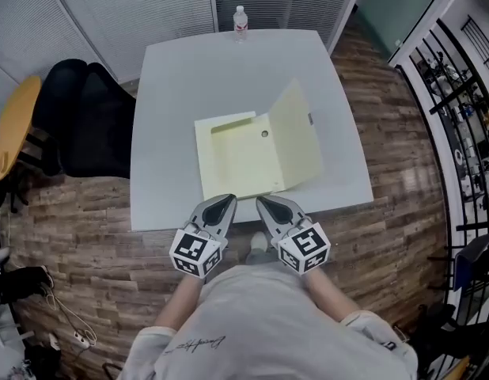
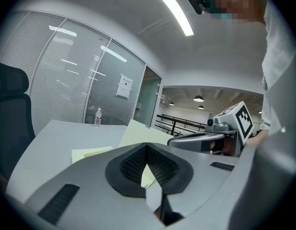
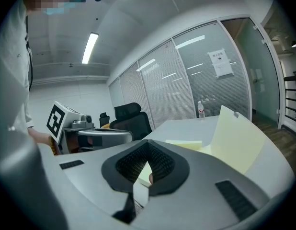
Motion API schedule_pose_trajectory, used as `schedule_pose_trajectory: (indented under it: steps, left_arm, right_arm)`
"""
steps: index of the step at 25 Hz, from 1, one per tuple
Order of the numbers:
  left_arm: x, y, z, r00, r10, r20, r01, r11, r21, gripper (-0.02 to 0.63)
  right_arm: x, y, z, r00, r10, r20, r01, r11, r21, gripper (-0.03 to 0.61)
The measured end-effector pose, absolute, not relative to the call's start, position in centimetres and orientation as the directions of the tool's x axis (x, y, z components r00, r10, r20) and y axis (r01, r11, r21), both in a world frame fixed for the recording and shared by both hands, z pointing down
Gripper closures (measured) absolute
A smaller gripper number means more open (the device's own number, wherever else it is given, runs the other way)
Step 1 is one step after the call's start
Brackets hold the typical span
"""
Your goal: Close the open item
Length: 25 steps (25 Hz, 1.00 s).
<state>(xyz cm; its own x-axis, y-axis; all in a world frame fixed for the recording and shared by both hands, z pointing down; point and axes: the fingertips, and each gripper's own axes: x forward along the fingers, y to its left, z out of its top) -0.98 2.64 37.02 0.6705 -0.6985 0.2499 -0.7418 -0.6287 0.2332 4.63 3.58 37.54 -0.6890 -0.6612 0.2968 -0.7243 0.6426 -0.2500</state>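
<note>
Left hand-held gripper (image 1: pixel 228 201) and right hand-held gripper (image 1: pixel 263 203) are both shut and hold nothing, near the front edge of the table (image 1: pixel 173 77). The yellow folder (image 1: pixel 236 165) lies there wide open, so the job is not started. I cannot tell if papers are inside

The left gripper (image 1: pixel 227 201) and right gripper (image 1: pixel 262 203) sit side by side near the torso, tips angled toward each other, fingers (image 2: pixel 131 166) pressed together on nothing.

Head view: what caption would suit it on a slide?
Left claw and right claw poised before an open yellow folder on a white table.
</note>
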Motion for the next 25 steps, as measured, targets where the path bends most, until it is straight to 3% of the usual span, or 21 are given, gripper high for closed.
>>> schedule_pose_trajectory:
  steps: [18, 25]
  left_arm:
    - [0.9, -2.7, 36.9, 0.628, -0.738, 0.245, -0.777, -0.581, 0.242, 0.604]
    - [-0.6, -3.5, 36.6, 0.664, -0.704, 0.250, -0.747, -0.621, 0.237, 0.604]
  right_arm:
    - [5.7, -1.8, 38.5, -0.728, -0.597, 0.336, -0.681, 0.686, -0.257, 0.566]
    - [4.6, -2.9, 38.3, -0.700, -0.631, 0.333, -0.710, 0.665, -0.231, 0.566]
